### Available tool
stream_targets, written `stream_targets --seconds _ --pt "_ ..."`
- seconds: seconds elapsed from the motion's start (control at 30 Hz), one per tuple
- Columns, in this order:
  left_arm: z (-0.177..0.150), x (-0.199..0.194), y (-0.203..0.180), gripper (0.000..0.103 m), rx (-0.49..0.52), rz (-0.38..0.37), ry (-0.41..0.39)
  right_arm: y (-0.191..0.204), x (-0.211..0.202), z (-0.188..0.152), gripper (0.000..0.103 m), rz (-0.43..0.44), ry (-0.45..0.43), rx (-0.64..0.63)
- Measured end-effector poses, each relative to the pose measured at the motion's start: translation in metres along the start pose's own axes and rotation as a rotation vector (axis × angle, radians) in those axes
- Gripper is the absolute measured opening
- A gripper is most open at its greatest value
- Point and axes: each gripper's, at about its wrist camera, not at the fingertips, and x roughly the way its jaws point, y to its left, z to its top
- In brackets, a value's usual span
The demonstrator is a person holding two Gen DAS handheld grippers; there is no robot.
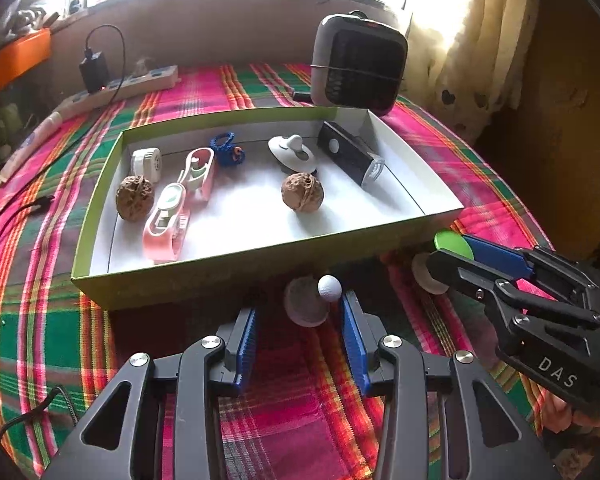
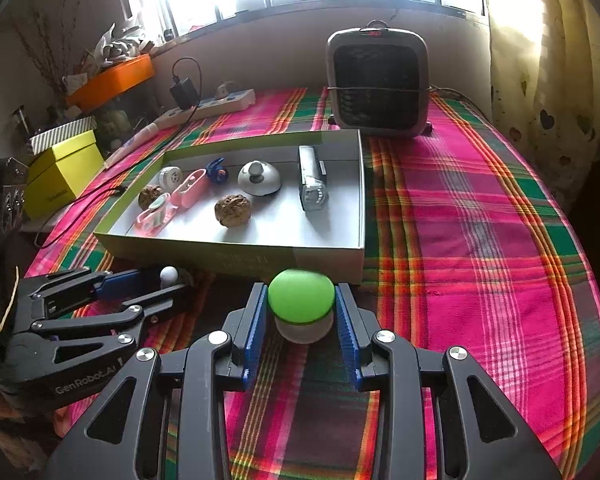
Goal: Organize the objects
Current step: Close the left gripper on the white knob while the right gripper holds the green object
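Green-topped stopper (image 2: 301, 296) sits on the plaid cloth (image 2: 460, 240) just in front of the tray's near wall, between the blue pads of the right gripper (image 2: 301, 316); the pads flank its sides closely, though whether they press it I cannot tell. To its left the left gripper (image 1: 298, 320) hangs with its jaws apart around a grey stopper with a white knob (image 1: 329, 288), the right pad just beside the knob and the left pad well apart from it.

Beyond both stands the shallow green-walled tray (image 1: 220, 272), white inside. At its left lie a walnut (image 1: 135, 198), two pink clips (image 1: 166, 224) and a white round plug (image 1: 146, 164). A blue toy (image 1: 226, 150) sits at the far wall. Toward the right are a second walnut (image 1: 302, 192), a white domed stopper (image 1: 294, 154) and a black-and-silver torch (image 1: 350, 154) lying along the right wall. The near middle of the tray floor is bare.

Right of the tray the cloth lies open to the table edge. Behind the tray's far right corner stands a grey heater (image 2: 378, 84); a power strip (image 2: 216, 104) with a black charger lies at far left.
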Motion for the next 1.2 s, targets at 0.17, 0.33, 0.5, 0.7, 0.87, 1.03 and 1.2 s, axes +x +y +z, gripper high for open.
stream_targets --seconds 0.17,0.33,0.5,0.7,0.87,1.03,1.2 --pt "0.0 0.0006 -0.0023 0.029 0.003 0.036 -0.001 -0.0014 0.0009 -0.0006 0.035 0.016 0.007 0.007" --pt "-0.0001 0.0008 -0.0011 0.024 -0.009 0.055 -0.003 -0.0007 0.001 -0.0007 0.035 0.018 0.008 0.007" --pt "-0.0005 0.0001 -0.0003 0.021 -0.012 0.059 -0.004 -0.0007 0.0007 -0.0005 0.035 0.02 0.008 0.007" --pt "-0.0001 0.0001 0.0003 0.021 -0.018 0.056 -0.006 -0.0006 0.0006 -0.0003 0.035 0.02 0.008 0.007" --pt "0.0001 0.0 0.0004 0.021 -0.02 0.057 -0.007 -0.001 0.0007 -0.0001 0.035 0.02 0.009 0.005" --pt "-0.0008 -0.0006 0.0005 0.021 -0.02 0.056 -0.008 -0.0001 0.0009 0.0 0.035 0.018 0.011 0.003" --pt "-0.0005 -0.0006 0.0004 0.021 -0.019 0.057 -0.009 -0.0004 0.0012 0.0001 0.035 0.017 0.011 0.002"
